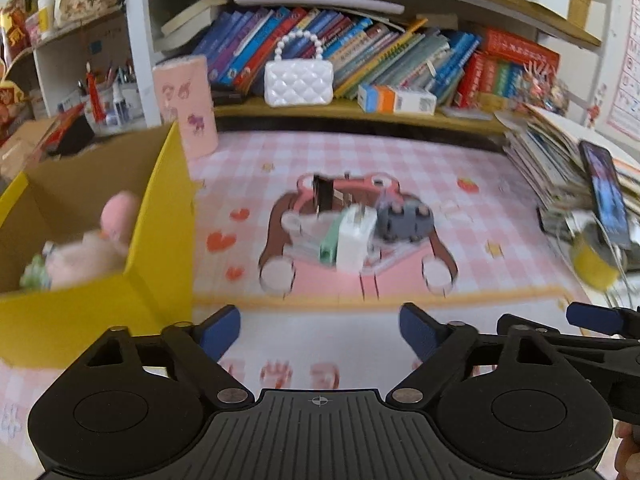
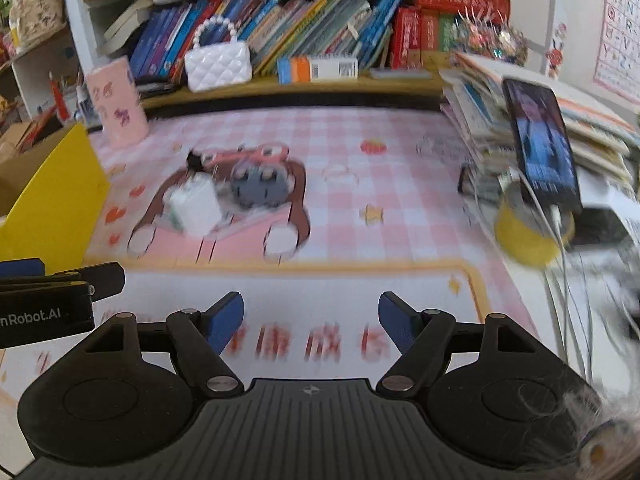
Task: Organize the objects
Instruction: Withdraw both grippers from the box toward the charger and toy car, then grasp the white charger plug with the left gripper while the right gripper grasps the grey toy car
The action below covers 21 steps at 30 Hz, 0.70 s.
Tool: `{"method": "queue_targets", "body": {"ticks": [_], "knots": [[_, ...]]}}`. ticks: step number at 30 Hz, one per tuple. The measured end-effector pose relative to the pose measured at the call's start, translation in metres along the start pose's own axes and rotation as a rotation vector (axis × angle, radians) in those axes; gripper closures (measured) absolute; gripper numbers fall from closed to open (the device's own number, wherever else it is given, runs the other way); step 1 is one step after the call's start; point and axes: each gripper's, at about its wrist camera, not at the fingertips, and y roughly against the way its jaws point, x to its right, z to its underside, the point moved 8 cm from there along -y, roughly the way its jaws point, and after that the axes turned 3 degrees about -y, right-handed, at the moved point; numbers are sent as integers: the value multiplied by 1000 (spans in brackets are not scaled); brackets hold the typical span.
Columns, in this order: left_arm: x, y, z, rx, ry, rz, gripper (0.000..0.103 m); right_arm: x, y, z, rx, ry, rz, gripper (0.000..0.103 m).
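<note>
The small things to be organized, a white charger (image 1: 356, 238), a grey toy car (image 1: 404, 222) and a black piece (image 1: 323, 196), sit clustered mid-table on the pink checked mat (image 1: 400, 160), likely gathered for sorting into the yellow cardboard box (image 1: 160, 216) at 9 o'clock, where a plush toy (image 1: 100, 240) already lies. Both the left tool (image 1: 320, 332) and the right tool (image 2: 311, 322) hang short of the cluster, spread wide, empty and touching nothing.

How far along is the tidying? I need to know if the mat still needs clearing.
Done: a pink plush toy already lies in the yellow box. In hand: nothing; the left gripper and right gripper are both open and empty. Left: the white block, grey piece and black item still sit clustered on the pink mat.
</note>
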Motion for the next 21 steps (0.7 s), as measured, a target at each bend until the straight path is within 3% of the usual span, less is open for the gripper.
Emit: {"method": "queue_targets", "body": {"ticks": [4,6,9,14,19,21], "knots": [[7,-23,-21,22,6,-36,25,8,-25,-30,42,33,-25,32],[9,-36,-27,14,20,-40,37,13,-37,-42,49,39,-54,33],[13,-56,-33,3,26,-46,46,18,-53,-57,50,45,-82,33],[19,-86,-37,-23,17,-53,54,22,-73,-69,43,52,-100,34],[33,-112,-42,-12,-67,-69,59,20,-89,-71,24,69,-121,33],[37,-118,-43,-9,-73,-44,74,19,-93,-73,21,75,-129,33]]}}
